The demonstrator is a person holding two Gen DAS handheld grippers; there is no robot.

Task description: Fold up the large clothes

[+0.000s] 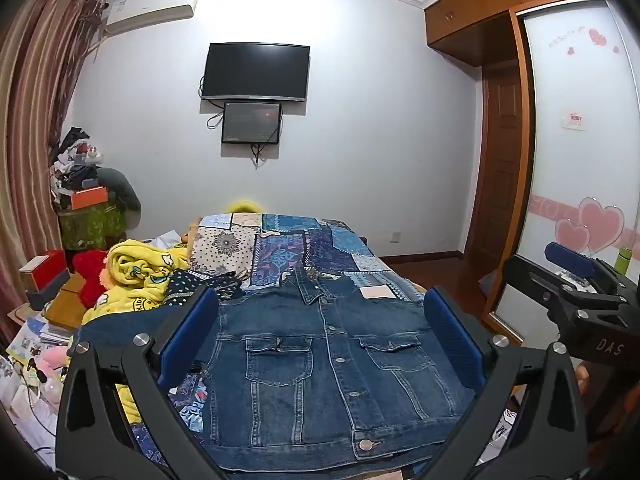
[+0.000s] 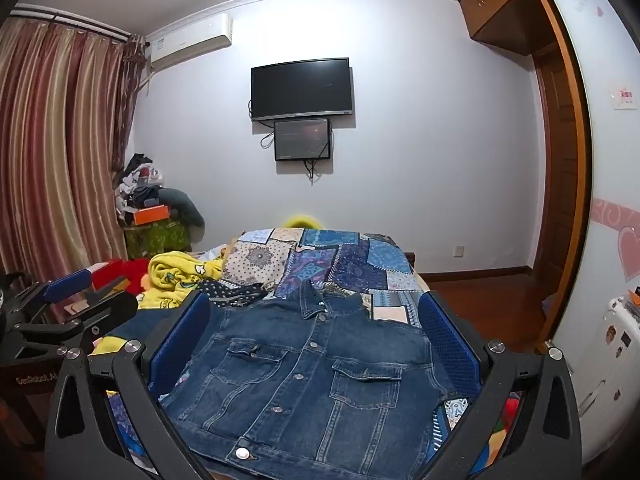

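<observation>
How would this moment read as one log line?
blue denim jacket: flat, buttoned, on patchwork bedspread | left gripper: open | right gripper: open

Left claw: black frame, blue ribbed pads, silver screws showing | Right claw: identical build, "DAS" lettering displaying

Bedroom, white wall with 2 dark screens: TV, smaller monitor just below. AC unit top left, striped curtains beside it. Wood wardrobe right, wood floor. Patchwork-covered bed centre.
</observation>
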